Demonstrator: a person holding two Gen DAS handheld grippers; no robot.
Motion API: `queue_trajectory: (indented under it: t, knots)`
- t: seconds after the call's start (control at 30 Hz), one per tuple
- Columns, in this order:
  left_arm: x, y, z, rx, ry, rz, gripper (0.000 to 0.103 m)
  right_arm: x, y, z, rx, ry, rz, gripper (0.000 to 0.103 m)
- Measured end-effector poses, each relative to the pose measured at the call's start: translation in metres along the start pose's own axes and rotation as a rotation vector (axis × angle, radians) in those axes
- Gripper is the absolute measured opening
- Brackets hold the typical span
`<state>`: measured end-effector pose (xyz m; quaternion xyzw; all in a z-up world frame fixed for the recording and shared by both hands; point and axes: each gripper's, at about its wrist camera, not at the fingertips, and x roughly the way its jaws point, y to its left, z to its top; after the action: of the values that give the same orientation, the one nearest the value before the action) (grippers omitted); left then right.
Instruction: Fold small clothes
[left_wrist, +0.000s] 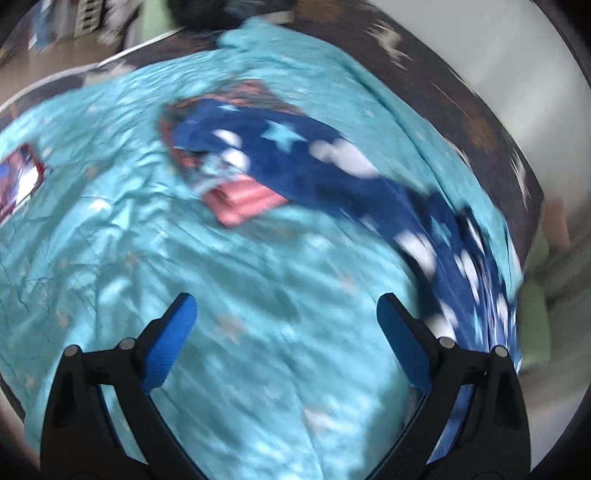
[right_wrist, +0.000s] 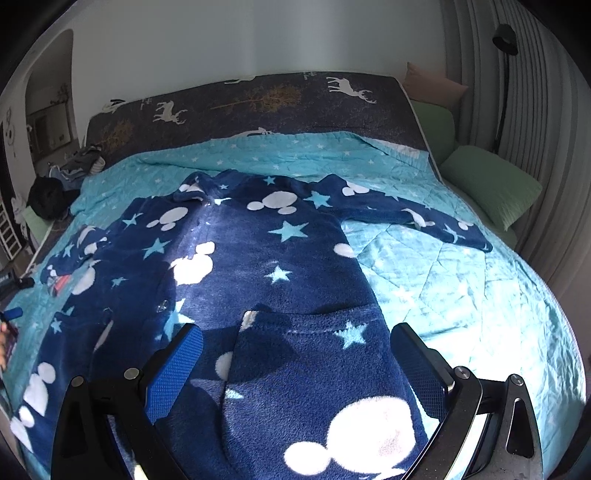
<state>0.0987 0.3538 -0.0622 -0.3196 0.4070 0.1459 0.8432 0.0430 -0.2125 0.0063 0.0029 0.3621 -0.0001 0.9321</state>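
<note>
The navy fleece top (right_wrist: 258, 266) lies spread flat on the turquoise quilt (right_wrist: 461, 295) of the bed, its pocketed hem directly under the right gripper (right_wrist: 297, 365), whose jaws stand wide open and hold nothing. The left gripper (left_wrist: 286, 332) also gapes empty over bare quilt, the top's sleeve (left_wrist: 295, 158) ahead of and to the right of its jaws, a folded pink garment (left_wrist: 243, 203) under that sleeve. The left view is blurred. A hasty pinch could likely catch quilt along with fleece, or drag the sleeve across the pink pile and undo it.
</note>
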Motion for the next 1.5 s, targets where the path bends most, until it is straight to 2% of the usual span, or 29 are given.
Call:
queue_trajectory:
  t: [0.17,0.27,0.43,0.5,0.57,0.63,0.7,0.8,0.9,0.93,1.03,1.1,1.17,1.27,1.33,1.4,1.47,1.5]
  knots:
    - [0.035,0.041,0.053,-0.128,0.005,0.102,0.096,0.013,0.000,0.005,-0.001,0.016,-0.019,0.103]
    - [0.064,0.060,0.083,-0.221,0.044,0.102,0.092,0.020,-0.001,0.009,0.013,0.018,-0.032,0.103]
    - [0.101,0.076,0.115,-0.360,0.073,0.115,0.091,0.027,0.004,0.015,0.003,0.018,-0.041,0.103]
    - [0.109,0.081,0.121,-0.413,0.072,0.098,0.079,0.028,0.007,0.018,-0.023,0.008,-0.058,0.103]
    - [0.114,0.081,0.126,-0.440,0.076,0.061,0.038,0.030,0.010,0.019,-0.047,-0.002,-0.077,0.103]
    - [0.114,0.075,0.131,-0.435,0.073,0.026,0.015,0.033,0.013,0.020,-0.064,-0.001,-0.090,0.103]
    - [0.102,0.056,0.138,-0.365,0.026,0.065,0.012,0.036,0.014,0.020,-0.065,0.005,-0.081,0.103]
    - [0.085,0.025,0.149,-0.242,-0.027,0.060,0.011,0.037,0.016,0.020,-0.066,0.006,-0.071,0.103]
    - [0.057,-0.026,0.157,-0.096,-0.088,-0.001,0.011,0.037,0.018,0.020,-0.075,0.001,-0.070,0.103]
    - [0.047,-0.043,0.157,-0.050,-0.106,-0.023,0.008,0.036,0.018,0.020,-0.076,-0.001,-0.068,0.103]
    - [0.015,-0.119,0.147,0.136,-0.157,-0.123,0.006,0.035,0.019,0.023,-0.072,-0.010,-0.055,0.103]
    - [-0.003,-0.175,0.130,0.282,-0.185,-0.190,0.005,0.034,0.020,0.025,-0.067,-0.018,-0.044,0.103]
    - [-0.019,-0.238,0.100,0.453,-0.198,-0.255,0.005,0.032,0.021,0.027,-0.064,-0.028,-0.027,0.103]
    - [-0.032,-0.312,0.038,0.685,-0.146,-0.386,0.005,0.030,0.022,0.030,-0.066,-0.035,-0.013,0.103]
    - [-0.033,-0.339,-0.002,0.781,-0.102,-0.430,0.006,0.028,0.021,0.031,-0.065,-0.037,-0.016,0.103]
    - [-0.026,-0.342,-0.031,0.832,-0.066,-0.425,0.017,0.023,0.017,0.032,-0.064,-0.049,-0.016,0.103]
    - [-0.011,-0.332,-0.046,0.849,-0.060,-0.339,0.056,0.020,0.011,0.031,-0.065,-0.057,-0.023,0.103]
    - [0.000,-0.315,-0.050,0.848,-0.081,-0.257,0.061,0.019,0.007,0.030,-0.063,-0.058,-0.030,0.103]
